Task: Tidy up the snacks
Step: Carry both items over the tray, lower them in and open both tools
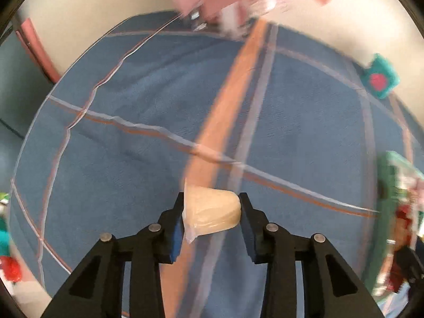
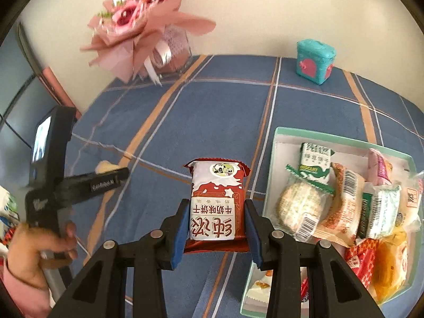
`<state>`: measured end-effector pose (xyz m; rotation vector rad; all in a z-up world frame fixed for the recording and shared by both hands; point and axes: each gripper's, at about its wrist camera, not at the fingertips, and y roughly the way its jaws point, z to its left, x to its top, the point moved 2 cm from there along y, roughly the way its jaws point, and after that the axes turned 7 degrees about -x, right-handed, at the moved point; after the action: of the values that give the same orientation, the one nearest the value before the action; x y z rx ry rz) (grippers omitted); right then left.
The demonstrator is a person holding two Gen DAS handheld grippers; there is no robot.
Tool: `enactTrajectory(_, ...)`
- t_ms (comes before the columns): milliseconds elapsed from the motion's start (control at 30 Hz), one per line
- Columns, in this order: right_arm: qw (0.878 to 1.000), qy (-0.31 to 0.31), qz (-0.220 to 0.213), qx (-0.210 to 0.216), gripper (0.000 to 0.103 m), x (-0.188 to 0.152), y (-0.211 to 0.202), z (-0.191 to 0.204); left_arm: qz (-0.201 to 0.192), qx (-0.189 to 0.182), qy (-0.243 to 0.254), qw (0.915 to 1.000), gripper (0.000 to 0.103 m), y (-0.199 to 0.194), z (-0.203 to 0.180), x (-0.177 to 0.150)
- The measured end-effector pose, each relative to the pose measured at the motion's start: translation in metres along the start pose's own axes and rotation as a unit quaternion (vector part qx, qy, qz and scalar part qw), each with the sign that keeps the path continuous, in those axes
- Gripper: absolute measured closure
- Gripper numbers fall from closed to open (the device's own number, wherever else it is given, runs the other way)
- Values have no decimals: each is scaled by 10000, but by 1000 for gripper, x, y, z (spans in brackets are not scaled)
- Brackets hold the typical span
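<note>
We count two black two-finger tongs, left (image 1: 212, 209) and right (image 2: 216, 220); one pale cream jelly cup in clear wrap (image 1: 212, 210); one red-and-white biscuit packet (image 2: 216, 201); one mint-green rectangular tray (image 2: 318, 133) with at least eight wrapped snacks; one teal box with a pink heart (image 2: 315, 61); one pink paper-wrapped bouquet (image 2: 137, 26).
</note>
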<state>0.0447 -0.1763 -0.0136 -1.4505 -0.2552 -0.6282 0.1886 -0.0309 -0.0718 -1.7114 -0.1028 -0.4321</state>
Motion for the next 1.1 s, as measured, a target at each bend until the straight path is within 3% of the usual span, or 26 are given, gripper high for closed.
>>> enactTrajectory(167, 9992, 330, -158, -162, 61, -5, -20, -32, -268, -733, 400, 9961, 64, -31, -67, -7)
enactTrajectory(267, 9965, 712, -204, -376, 61, -12, -34, -68, -317, -1235, 771, 9888, 64, -46, -120, -18)
enactTrajectory(367, 9916, 1113, -185, -638, 61, -23, -45, -107, -245, -1622, 1068, 9806, 64, -52, -165, -30)
enactTrajectory(500, 9851, 1490, 16, -862, 61, -45, -51, -149, -73, -1864, 1315, 9736, 64, -52, -208, -52)
enactTrajectory(733, 9812, 1664, 265, -943, 61, -65, -48, -185, 251, -1966, 1297, 9716, 63, -32, -242, -67)
enactTrajectory(800, 9808, 1711, 236, -906, 59, -66, -49, -188, 286, -1997, 1243, 9715, 48, -32, -243, -68)
enactTrajectory(933, 9814, 1692, 148, -898, 51, -69, -55, -186, 117, -1924, 1291, 9727, 44, -49, -237, -79)
enactTrajectory(1000, 9823, 1631, 158, -908, 48, -74, -57, -179, -23, -1750, 1292, 9761, 36, -56, -229, -83)
enactTrajectory(1100, 9834, 1523, 149, -971, 34, -82, -60, -169, -328, -969, 1282, 9865, 15, -65, -207, -89)
